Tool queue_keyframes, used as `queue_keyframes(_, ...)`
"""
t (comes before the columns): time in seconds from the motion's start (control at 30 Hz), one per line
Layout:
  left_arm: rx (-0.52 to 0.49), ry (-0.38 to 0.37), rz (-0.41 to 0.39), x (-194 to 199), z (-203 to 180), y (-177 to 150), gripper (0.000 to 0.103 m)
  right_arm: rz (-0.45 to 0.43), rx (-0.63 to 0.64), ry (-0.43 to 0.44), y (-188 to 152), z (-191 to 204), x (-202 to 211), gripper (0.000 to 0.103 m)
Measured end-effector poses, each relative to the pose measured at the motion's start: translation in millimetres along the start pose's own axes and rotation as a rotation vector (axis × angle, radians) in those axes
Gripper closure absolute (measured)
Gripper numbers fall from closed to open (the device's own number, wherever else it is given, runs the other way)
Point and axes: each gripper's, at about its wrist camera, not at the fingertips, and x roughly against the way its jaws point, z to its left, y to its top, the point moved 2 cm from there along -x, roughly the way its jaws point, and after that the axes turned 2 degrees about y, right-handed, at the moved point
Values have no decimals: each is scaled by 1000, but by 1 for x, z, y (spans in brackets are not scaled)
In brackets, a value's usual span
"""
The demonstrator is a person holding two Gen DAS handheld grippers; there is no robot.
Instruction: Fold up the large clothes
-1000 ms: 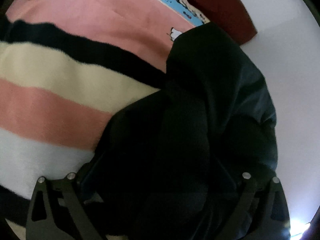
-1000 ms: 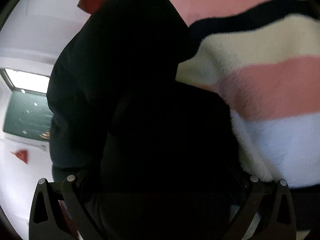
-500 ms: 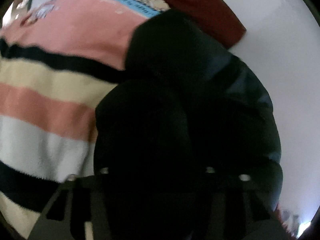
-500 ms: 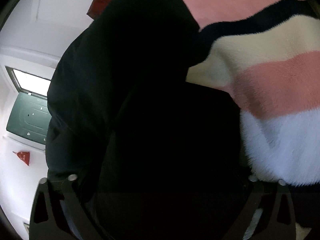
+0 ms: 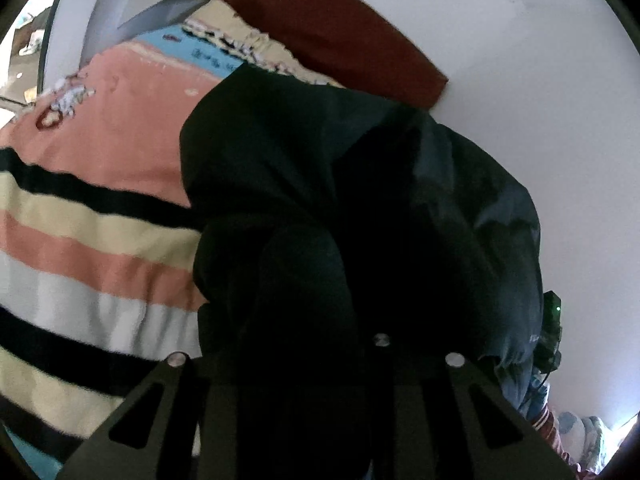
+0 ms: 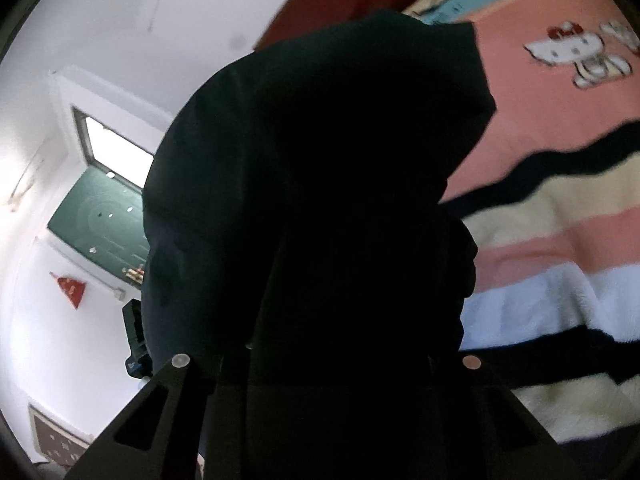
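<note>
White walls and a bed covered by a striped blanket in pink, cream, black and white bands form the backdrop in both wrist views; the same blanket carries a cartoon cat print at its far end, and a dark red headboard cushion lies beyond it against the wall. A green door with a bright pane above it stands to the left of the right-hand fingers.

Left gripper: its jaws have just been closing and now stand narrow, with a fold of the dark garment bunched between and over them; the fingertips themselves are buried in the cloth. The garment rises ahead of the fingers as a raised mound, draping down to both sides, with the blanket to its left.

Right gripper: its jaws have likewise just been closing and are drawn in on the same dark garment, which fills the space between and ahead of the fingers and hides the tips. The blanket lies to the right of the fingers, below the lifted cloth.
</note>
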Motion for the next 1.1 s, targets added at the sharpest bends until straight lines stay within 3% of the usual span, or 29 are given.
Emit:
queue_keyframes(0.23, 9, 1, 43, 52, 24, -12, 84, 29, -25, 2, -17, 38, 20, 78)
queue_keyframes(0.37, 41, 26, 114, 33, 45, -26, 84, 59, -58, -40, -25, 26, 18, 78)
queue_keyframes(0.47, 48, 51, 121, 14, 67, -33, 82, 89, -80, -107, -31, -1, 4, 76)
queue_keyframes(0.6, 90, 17, 151, 12, 99, -28, 72, 81, -153, -182, -30, -37, 3, 56)
queue_keyframes(0.73, 134, -70, 194, 23, 127, -24, 64, 26, -185, -279, -28, -53, 18, 19)
queue_keyframes(0.87, 170, -70, 145, 56, 149, -12, 58, -49, -192, -368, -20, -53, 43, 17)
queue_keyframes(0.97, 180, -8, 78, 87, 161, -3, 56, -83, -149, -406, -18, -36, 56, 17)
queue_keyframes(1.1, 157, 64, 47, 119, 159, -11, 56, -87, -29, -423, -24, 1, 71, 17)
